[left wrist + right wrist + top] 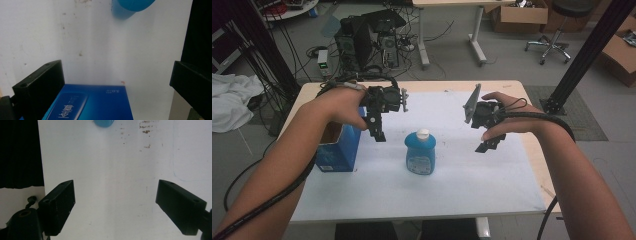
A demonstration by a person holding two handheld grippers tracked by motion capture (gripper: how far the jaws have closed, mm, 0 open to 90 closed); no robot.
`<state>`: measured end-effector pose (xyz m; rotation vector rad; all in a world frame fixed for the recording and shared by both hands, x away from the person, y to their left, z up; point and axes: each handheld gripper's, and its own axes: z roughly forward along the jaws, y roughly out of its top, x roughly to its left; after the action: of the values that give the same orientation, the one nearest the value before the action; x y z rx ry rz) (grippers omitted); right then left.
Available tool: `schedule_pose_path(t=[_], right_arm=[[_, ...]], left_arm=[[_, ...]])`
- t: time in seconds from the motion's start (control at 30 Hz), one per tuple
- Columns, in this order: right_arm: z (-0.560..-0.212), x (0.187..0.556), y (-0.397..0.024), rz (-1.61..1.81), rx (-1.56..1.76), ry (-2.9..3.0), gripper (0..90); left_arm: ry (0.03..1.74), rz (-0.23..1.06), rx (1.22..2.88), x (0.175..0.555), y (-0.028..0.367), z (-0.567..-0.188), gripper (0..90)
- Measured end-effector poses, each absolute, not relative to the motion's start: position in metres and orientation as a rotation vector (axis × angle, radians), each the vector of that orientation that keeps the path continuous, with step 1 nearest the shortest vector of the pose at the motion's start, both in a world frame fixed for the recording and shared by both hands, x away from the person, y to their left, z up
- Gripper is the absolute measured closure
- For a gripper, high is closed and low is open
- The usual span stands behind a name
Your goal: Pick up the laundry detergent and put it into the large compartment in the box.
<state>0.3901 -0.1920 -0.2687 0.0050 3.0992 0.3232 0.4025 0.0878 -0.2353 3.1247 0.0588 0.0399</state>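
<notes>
Left gripper (pixel 378 134) hangs above the white mat (pixel 462 190), jaws spread wide with nothing between them, just beside the top right edge of the blue box (pixel 337 150). From the left gripper view the blue box lid sits low between the jaws, not touched as far as the angle lets me judge. Blue bottle (pixel 420 154) with white cap stands upright mid-mat, between both tools, apart from each. Right gripper (pixel 488 145) hovers to the bottle's right, tilted down, jaws also parted wide and empty; its own view has bare mat between them and a sliver of bottle at top edge. Box stands open-topped at the mat's left edge, near the bottle but not touching it.
</notes>
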Motion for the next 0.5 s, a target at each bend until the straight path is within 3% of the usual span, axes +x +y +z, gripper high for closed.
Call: schedule_pose_path(t=[0.5], right_arm=[[-0.2685,0.3908,-0.2021,0.324,0.015,3.103,15.8]], left_arm=[[0.059,0.037,3.116,0.4020,0.0850,-0.2342,0.1]])
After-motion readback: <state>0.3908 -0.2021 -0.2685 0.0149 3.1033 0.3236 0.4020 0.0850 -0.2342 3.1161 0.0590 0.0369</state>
